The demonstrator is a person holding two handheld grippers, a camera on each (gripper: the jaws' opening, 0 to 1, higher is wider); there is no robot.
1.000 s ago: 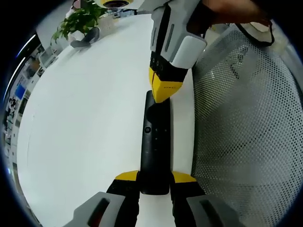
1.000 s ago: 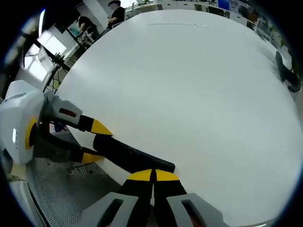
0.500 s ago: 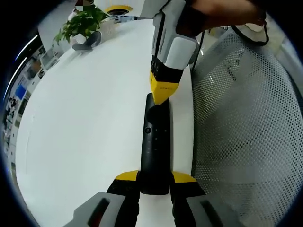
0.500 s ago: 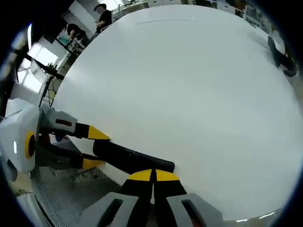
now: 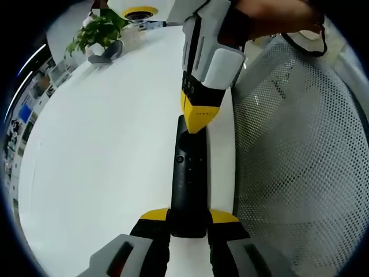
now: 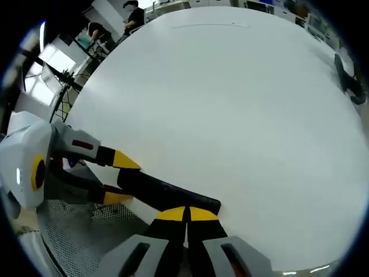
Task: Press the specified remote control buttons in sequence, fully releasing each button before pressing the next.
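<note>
Two views split the scene between them. From the left gripper view, the black remote (image 5: 189, 179) lies lengthwise on the white table (image 5: 104, 150) near its edge, with its near end clamped between the yellow-tipped jaws of the left gripper (image 5: 188, 218). Its button face shows here, with a small round button toward the far half. The right gripper (image 5: 199, 115) comes down from the top, its yellow tips pressed together and meeting the remote's far end. A hand (image 5: 271, 11) grips that tool at the upper edge. A white mesh chair (image 5: 300, 150) lies to the right, and a potted plant (image 5: 95, 26) stands far off on the table with a yellow-rimmed round object (image 5: 138, 8) near it.

From the right gripper view, the remote (image 6: 167, 193) shows only as a dark bar seen from its end, no buttons readable. The right gripper (image 6: 187, 214) has its jaws closed flat against each other, with nothing between them, tips resting at the remote's end. The left gripper (image 6: 118, 179) enters from the left, one yellow tip on each side of the remote. This view adds people (image 6: 115, 26) standing beyond the table's far side and a dark object (image 6: 349, 81) lying near the right edge.
</note>
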